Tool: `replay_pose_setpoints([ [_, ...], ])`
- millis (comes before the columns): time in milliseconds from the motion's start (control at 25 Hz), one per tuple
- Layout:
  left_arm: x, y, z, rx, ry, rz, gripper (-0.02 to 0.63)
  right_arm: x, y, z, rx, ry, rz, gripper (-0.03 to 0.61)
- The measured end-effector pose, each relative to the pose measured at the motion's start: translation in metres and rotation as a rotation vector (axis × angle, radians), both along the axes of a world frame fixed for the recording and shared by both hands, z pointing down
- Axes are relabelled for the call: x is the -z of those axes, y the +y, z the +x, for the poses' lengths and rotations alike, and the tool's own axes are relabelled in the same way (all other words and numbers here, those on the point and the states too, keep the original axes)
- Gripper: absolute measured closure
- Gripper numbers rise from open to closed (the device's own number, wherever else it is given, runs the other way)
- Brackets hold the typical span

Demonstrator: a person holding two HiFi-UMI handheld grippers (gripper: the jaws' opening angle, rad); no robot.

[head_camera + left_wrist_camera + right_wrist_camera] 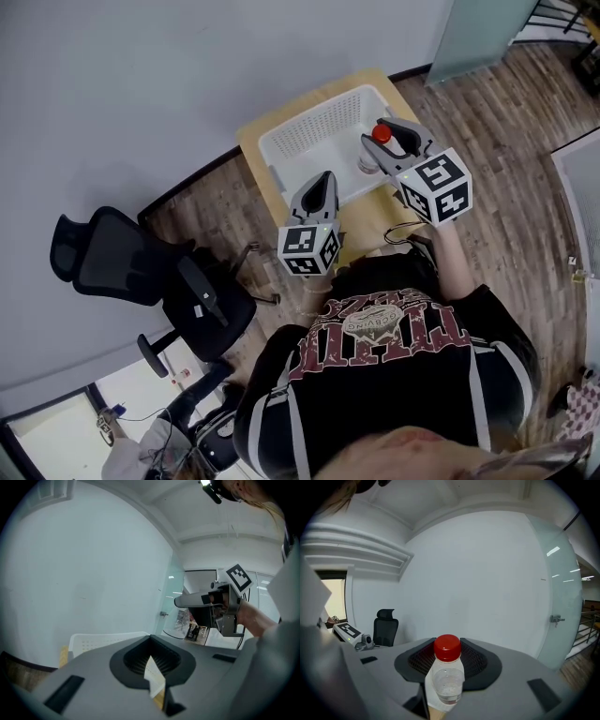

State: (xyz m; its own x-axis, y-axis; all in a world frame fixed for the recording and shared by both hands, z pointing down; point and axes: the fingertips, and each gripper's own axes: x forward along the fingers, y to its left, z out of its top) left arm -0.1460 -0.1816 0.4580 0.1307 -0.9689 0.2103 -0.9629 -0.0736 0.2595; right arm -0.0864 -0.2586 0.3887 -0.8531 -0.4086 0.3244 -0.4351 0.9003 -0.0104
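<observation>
Standing far left on the wood floor (525,103), well apart from the rest: black chair (141,272). Next along, left hand-held gripper (323,178), clenched on nothing, with only a thin slit between the jaws and tips aimed toward the near rim of the white basket (309,131). Beneath it, pale wooden counter (251,141) carrying that basket. Farther right, right hand-held gripper (386,139), held up near the basket's right end and grasping a clear bottle (448,677) by its body. Bottle upright between the jaws, red cap (447,648) poking above the jaw tips.
</observation>
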Motion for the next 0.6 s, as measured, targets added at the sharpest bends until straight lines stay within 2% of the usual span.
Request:
replay_pose_setpoints([
  [600, -0.003, -0.016, 0.041, -0.111, 0.016, -0.003, 0.566, 0.020, 0.001, 0.051, -0.094, -0.038, 0.021, 0.410],
])
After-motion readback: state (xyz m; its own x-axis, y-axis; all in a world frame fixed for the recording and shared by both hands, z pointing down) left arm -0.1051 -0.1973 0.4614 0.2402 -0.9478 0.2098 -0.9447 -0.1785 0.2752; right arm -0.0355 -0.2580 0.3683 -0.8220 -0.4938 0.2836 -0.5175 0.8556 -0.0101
